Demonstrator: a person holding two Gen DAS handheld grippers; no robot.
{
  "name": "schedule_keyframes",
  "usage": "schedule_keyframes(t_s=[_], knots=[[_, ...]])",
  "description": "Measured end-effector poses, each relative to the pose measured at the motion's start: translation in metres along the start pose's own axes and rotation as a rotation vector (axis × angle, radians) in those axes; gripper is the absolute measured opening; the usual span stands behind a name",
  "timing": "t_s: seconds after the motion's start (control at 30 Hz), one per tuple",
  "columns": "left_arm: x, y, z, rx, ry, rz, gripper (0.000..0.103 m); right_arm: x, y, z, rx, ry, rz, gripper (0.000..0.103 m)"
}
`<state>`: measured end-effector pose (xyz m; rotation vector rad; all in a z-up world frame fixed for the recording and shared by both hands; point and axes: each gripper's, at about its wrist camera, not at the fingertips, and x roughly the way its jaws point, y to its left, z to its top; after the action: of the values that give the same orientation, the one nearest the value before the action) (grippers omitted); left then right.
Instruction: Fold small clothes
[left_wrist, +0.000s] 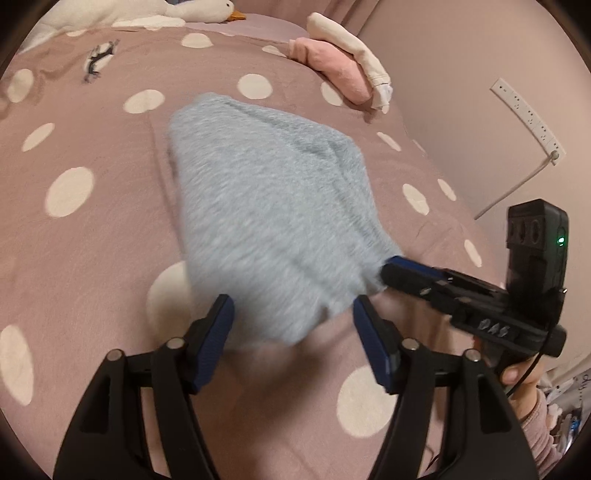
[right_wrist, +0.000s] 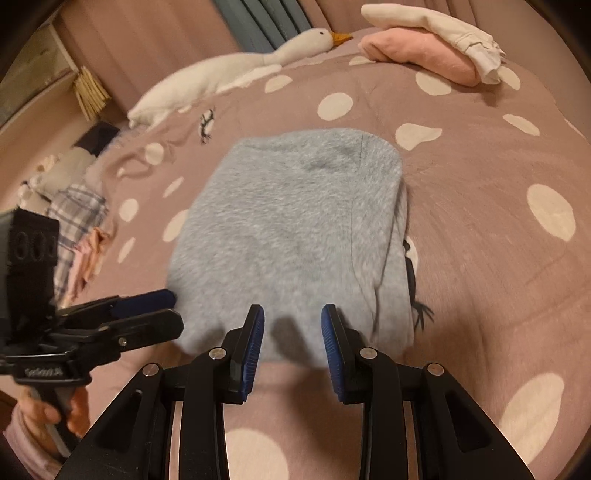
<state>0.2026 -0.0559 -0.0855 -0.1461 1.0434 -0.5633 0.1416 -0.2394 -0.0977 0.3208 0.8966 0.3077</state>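
Just ahead of both grippers the folded grey garment (right_wrist: 291, 236) takes up the middle of the spotted bedspread (right_wrist: 480, 229), while bare cover lies open to either side of it and beneath the tools. Farther ahead, past the garment, a pink and cream stack of clothes (right_wrist: 428, 48) and a plush goose (right_wrist: 236, 70) block the far edge. To the right gripper's left, the left gripper (right_wrist: 162, 306) and a heap of checked laundry (right_wrist: 77, 221) crowd that side.
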Motion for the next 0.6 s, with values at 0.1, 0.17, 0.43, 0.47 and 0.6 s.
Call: schedule_keyframes(t_s=[0.1,0.17,0.43,0.47,0.6], knots=[[-0.012,0.004,-0.013,-0.008,-0.012,0.034,0.073,-0.009,-0.003,-0.01,0.04,-0.024,0.038,0.045],[-0.018,0.007,-0.02,-0.009,-0.019,0.069,0.077,-0.014,-0.004,-0.016,0.057,-0.035,0.052,0.045],[-0.04,0.018,-0.051,-0.065,-0.015,0.077,0.087,-0.036,-0.002,-0.034,0.119,-0.075,0.117,0.062],[-0.042,0.019,-0.054,-0.075,-0.014,0.071,0.087,-0.038,-0.002,-0.036,0.126,-0.08,0.123,0.066],[-0.051,0.026,-0.063,-0.147,-0.034,0.028,0.102,-0.043,-0.002,-0.041,0.15,-0.076,0.151,0.078]])
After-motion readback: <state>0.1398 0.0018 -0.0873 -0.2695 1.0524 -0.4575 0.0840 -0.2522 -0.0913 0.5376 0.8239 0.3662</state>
